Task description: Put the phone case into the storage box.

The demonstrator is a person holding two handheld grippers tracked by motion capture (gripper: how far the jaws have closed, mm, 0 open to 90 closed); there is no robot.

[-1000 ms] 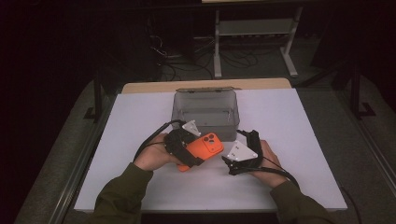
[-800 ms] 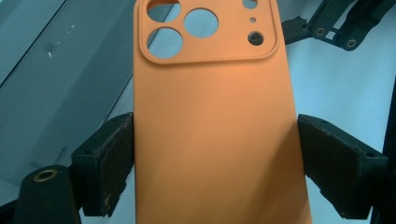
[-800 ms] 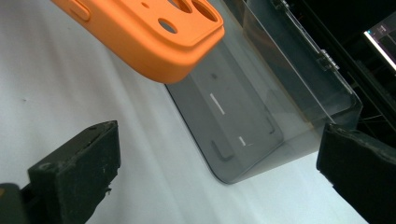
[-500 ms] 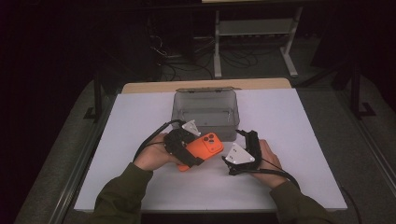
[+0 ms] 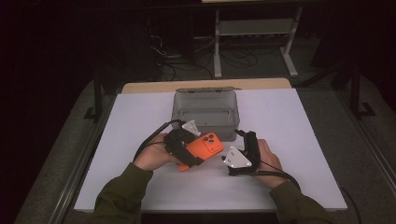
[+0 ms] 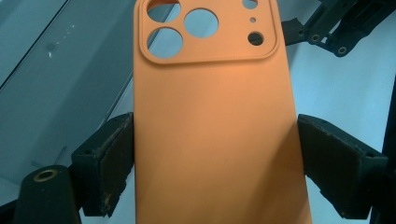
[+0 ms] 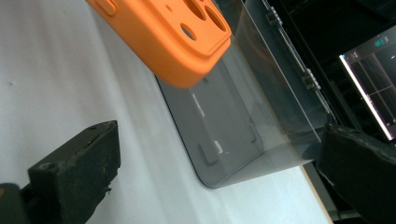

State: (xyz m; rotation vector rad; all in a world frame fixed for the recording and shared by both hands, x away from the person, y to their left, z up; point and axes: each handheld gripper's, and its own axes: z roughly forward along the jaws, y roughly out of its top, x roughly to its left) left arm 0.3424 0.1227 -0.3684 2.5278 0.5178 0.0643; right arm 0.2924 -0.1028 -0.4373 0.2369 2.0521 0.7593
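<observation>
An orange phone case (image 5: 205, 147) with round camera cut-outs is held just above the table, in front of the clear box. My left gripper (image 5: 190, 156) is shut on it; in the left gripper view both pads (image 6: 109, 158) press the long edges of the case (image 6: 215, 121). My right gripper (image 5: 232, 156) rests near the table just right of the case, open, with nothing between its jaws. The right gripper view looks past its gripper (image 7: 219, 168) at the case's camera end (image 7: 163, 37) hanging over the table.
A clear plastic box (image 5: 205, 92) with its lid open stands at the table's middle, just behind the case, and appears close up as the box (image 7: 243, 116) in the right gripper view. The white tabletop (image 5: 289, 140) spreads on all sides. Cables trail from both grippers.
The right gripper has turned slightly in the hand, its grey plate now lower. The left gripper and the case have stayed put.
</observation>
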